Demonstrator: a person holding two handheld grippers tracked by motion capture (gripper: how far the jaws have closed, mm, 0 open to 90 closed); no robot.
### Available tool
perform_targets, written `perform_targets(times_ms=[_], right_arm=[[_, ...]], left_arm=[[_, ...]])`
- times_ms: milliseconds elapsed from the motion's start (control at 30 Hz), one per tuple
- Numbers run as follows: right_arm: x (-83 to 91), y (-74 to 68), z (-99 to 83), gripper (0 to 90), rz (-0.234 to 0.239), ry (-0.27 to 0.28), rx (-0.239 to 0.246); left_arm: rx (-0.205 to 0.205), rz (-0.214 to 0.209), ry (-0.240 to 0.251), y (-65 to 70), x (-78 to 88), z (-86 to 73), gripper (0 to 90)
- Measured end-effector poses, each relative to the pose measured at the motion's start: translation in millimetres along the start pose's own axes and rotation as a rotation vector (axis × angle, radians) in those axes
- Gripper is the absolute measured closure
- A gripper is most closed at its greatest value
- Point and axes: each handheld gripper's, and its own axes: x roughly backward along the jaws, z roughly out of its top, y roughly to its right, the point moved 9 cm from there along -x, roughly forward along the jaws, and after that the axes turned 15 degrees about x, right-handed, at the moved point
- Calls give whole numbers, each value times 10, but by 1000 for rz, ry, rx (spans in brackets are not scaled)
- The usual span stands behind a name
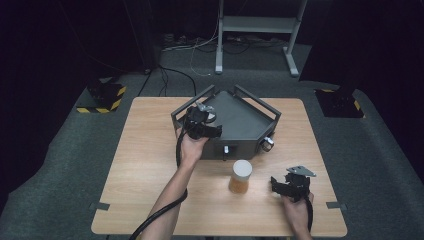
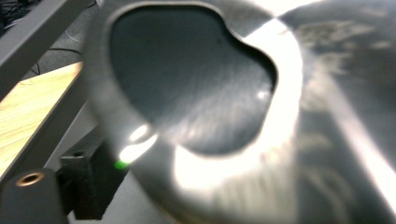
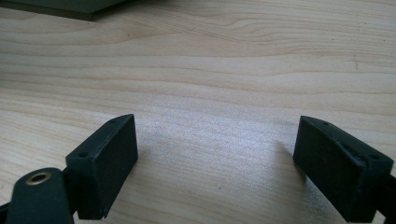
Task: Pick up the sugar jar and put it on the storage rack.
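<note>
My left gripper (image 1: 211, 121) reaches over the left rail of a dark grey five-cornered tray (image 1: 247, 122) at the back of the wooden table (image 1: 150, 165). In the left gripper view a blurred, shiny grey metal piece (image 2: 280, 154) with a dark curved hollow sits right up against the camera. The left finger (image 2: 91, 182) stands wide beside it and the other finger is hidden behind it. My right gripper (image 1: 277, 186) (image 3: 217, 163) rests low over bare wood at the front right, open, with nothing between its fingers. A jar (image 1: 241, 176) with a white lid and amber contents stands upright between the two hands.
The tray has raised rails and a small silver knob (image 1: 266, 144) at its front right corner. Beyond the table lie a dark floor, cables and a metal stand (image 1: 255, 30). Bare wood lies left of the left forearm.
</note>
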Motion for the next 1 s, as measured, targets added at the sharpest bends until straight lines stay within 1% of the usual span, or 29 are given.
perform_targets(times_ms=[67,100,133,333,433,533,567,633,733,800,900,1000], right_arm=[[0,0,0,138,0,0,0],[0,0,0,138,0,0,0],[0,0,0,138,0,0,0],[0,0,0,138,0,0,1],[0,0,0,138,0,0,1],[0,0,0,138,0,0,0],[0,0,0,138,0,0,1],[0,0,0,138,0,0,0],[0,0,0,138,0,0,0],[0,0,0,138,0,0,0],[0,0,0,138,0,0,0],[0,0,0,138,0,0,0]], left_arm=[[-13,13,6,10,32,-12,75],[-32,36,14,31,73,-29,51],[-39,41,27,44,105,-53,46],[-48,23,39,48,211,-135,30],[-68,10,41,51,291,-184,28],[-68,0,48,57,354,-229,29],[-80,-1,50,60,382,-250,29],[-92,-1,55,70,417,-287,29],[-122,-1,50,74,472,-350,30],[-128,-3,45,70,490,-384,31],[-123,-18,45,55,519,-461,33],[-128,-26,46,40,545,-529,36]])
